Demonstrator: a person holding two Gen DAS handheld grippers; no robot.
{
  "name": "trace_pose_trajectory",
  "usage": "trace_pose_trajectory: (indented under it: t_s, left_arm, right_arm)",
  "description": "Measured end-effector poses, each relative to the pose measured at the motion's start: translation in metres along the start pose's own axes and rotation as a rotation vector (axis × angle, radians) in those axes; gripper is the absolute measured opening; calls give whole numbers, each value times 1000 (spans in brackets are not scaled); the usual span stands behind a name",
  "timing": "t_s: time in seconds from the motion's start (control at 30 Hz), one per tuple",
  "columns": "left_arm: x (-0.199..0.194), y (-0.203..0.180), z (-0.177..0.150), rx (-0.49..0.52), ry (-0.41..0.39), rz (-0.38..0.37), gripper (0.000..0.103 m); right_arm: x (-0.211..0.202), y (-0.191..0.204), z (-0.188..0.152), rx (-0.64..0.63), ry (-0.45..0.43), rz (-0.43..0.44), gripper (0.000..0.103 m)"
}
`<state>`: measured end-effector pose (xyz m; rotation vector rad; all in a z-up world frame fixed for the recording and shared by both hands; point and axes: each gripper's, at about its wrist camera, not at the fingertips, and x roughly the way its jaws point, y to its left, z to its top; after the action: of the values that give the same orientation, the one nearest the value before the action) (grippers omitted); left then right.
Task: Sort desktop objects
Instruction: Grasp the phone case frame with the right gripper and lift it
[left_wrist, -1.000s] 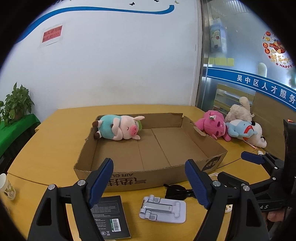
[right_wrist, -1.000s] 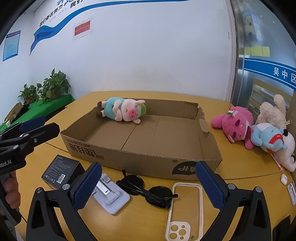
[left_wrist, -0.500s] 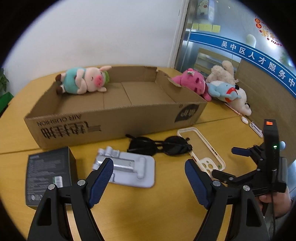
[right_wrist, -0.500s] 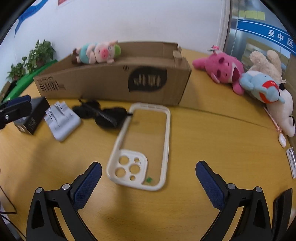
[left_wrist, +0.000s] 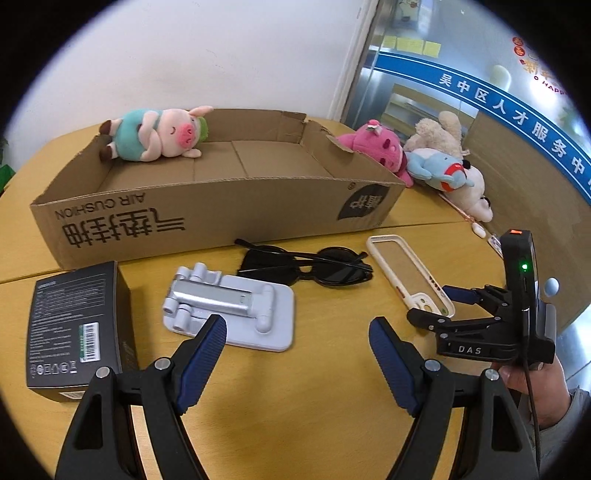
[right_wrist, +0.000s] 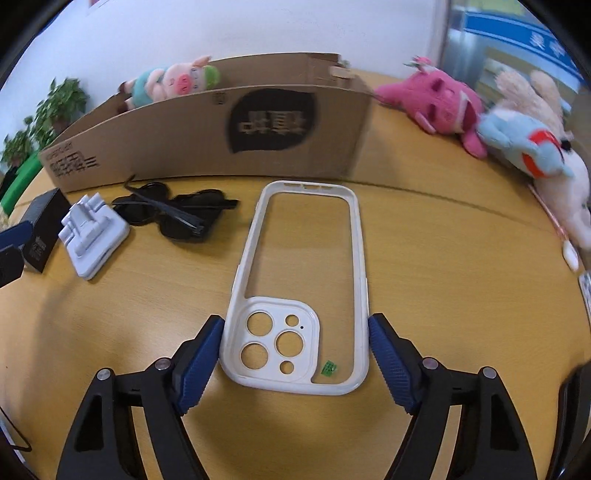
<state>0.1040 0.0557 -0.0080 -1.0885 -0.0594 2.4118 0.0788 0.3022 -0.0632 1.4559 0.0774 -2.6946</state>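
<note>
A white phone case (right_wrist: 299, 288) lies flat on the yellow table (right_wrist: 461, 295); it also shows in the left wrist view (left_wrist: 408, 273). My right gripper (right_wrist: 295, 354) is open, its blue pads on either side of the case's camera end, low at the table. My left gripper (left_wrist: 297, 358) is open and empty above the table, just in front of a grey phone stand (left_wrist: 231, 308). Black sunglasses (left_wrist: 306, 267) lie between stand and case. A black box (left_wrist: 74, 325) lies at the left. A cardboard box (left_wrist: 207, 206) behind holds a pig plush (left_wrist: 155, 134).
Pink (left_wrist: 380, 146), blue (left_wrist: 439, 168) and cream plush toys (left_wrist: 476, 192) lie on the table right of the cardboard box. A small white item (right_wrist: 570, 256) lies near the right edge. Potted plants (right_wrist: 55, 107) stand at the far left.
Both grippers have dropped and moved forward. My right gripper has come down around the phone case's camera end. My left gripper has closed in on the phone stand.
</note>
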Motion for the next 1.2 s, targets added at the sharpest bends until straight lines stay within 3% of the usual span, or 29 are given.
trace_pose_trajectory:
  t_s: [0.23, 0.33, 0.57, 0.63, 0.7, 0.93, 0.97, 1.07, 1.1, 1.2]
  left_arm:
    - [25, -27, -1, 5, 70, -148, 80]
    - [41, -33, -7, -47, 140, -230, 80]
    - [54, -38, -26, -73, 221, -216, 78]
    - [52, -36, -29, -77, 212, -196, 68]
    - [51, -34, -31, -66, 210, -165, 51]
    - [49, -22, -35, -87, 198, -109, 14]
    - [49, -19, -35, -96, 196, -119, 14]
    - [49, -20, -36, -87, 192, -122, 13]
    - [48, -21, -36, -85, 190, -119, 13]
    - [47, -21, -36, -88, 189, -121, 13]
  right_arm:
    - [-32, -33, -35, 126, -18, -24, 77]
    - [-37, -12, -49, 90, 6, 15, 77]
    - [-47, 61, -64, -54, -2, 118, 78]
    - [-49, 74, -67, -80, -16, 177, 78]
    - [-53, 81, -69, -98, -38, 213, 79]
    - [-66, 55, -66, -49, -83, 182, 81]
    - [-63, 50, -66, -36, -71, 173, 79]
    - [-48, 45, -66, -32, -17, 169, 45]
    - [-50, 49, -68, -54, -33, 146, 39]
    - [-47, 55, -66, -53, -31, 184, 20]
